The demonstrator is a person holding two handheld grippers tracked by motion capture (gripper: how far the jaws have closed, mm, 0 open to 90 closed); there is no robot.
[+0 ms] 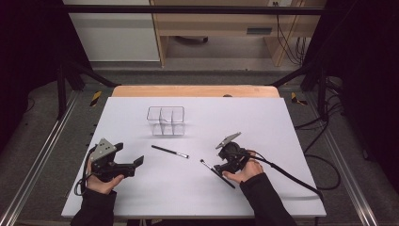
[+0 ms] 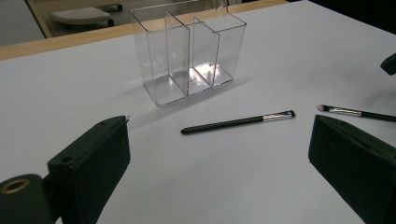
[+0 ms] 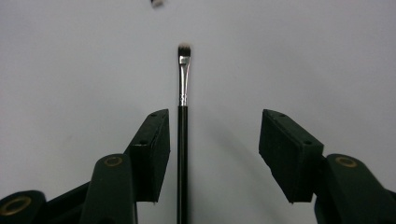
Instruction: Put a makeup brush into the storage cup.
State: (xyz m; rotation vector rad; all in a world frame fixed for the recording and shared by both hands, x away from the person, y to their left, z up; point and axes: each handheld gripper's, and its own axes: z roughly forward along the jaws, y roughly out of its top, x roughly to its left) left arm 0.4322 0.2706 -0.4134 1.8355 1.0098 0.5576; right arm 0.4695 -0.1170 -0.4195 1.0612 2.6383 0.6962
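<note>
A slim makeup brush (image 3: 182,140) lies between our right tongs (image 3: 214,154), spread and not pinching it — likely just set down. A second brush (image 2: 238,122) lies ahead of our left tongs (image 2: 219,158), also spread, short of one clear three-slot organizer (image 2: 189,53) on the bench (image 1: 263,117).

The right gripper (image 3: 215,156) looks down on a plain white table surface (image 3: 303,56), its two black jaws standing apart. Between them lies a slim black-handled makeup brush with a silver ferrule and short dark bristles (image 3: 182,121), close beside the left-hand jaw, its bristle tip pointing away from the camera.
</note>
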